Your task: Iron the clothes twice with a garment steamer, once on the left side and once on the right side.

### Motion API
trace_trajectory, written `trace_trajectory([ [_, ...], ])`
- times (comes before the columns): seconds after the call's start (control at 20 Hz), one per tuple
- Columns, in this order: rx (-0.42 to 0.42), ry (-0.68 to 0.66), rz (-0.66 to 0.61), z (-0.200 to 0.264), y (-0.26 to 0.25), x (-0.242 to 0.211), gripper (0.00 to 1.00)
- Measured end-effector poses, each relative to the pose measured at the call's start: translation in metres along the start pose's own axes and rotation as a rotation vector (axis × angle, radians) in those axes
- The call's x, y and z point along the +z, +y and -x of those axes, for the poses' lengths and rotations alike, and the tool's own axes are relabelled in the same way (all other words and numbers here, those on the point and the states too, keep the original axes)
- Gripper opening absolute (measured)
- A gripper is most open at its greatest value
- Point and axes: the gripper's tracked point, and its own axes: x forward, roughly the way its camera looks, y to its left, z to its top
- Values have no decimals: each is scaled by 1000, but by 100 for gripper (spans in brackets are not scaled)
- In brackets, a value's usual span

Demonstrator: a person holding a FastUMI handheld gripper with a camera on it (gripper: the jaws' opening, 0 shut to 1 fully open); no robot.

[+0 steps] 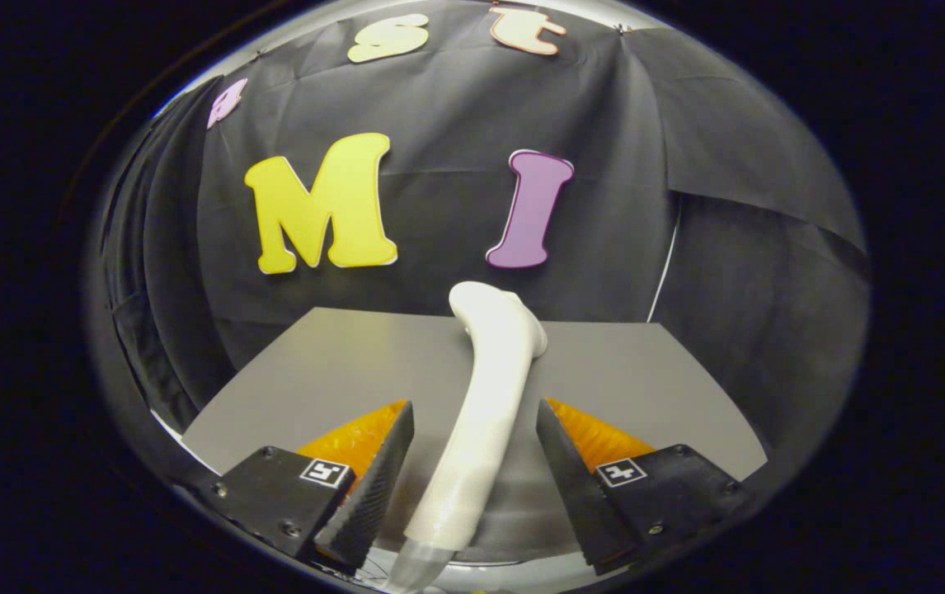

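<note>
Gripper [472,462] fingers spread, white garment steamer [485,412] between them (untouched), on grey table [340,363].

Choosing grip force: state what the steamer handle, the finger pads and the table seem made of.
Garment steamer handle: looks like smooth white plastic, with a soft sheen and a moulded curve. It lies between the open fingers of the hand-held gripper, with gaps on both sides.
Finger pads: dark, finely ribbed, probably rubber or textured plastic.
Table: flat matte grey, likely laminate; unsure.

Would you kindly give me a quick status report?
Tongs open, straddling white steamer, not gripping. Steamer lies on grey table. Nothing in the way.
</note>
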Motion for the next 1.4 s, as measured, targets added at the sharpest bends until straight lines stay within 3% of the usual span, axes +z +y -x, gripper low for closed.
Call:
trace_trajectory([
  [0.2,28,57,-87,-13,-2,-13,73],
  [0.25,53,89,-130,-15,3,-19,62],
  [0.6,60,62,-174,-10,11,-11,47],
  [0.75,20,6,-121,3,12,-1,38],
  [1.0,38,-85,-156,73,44,29,37],
  [1.4,93,-250,-194,206,150,85,37],
])
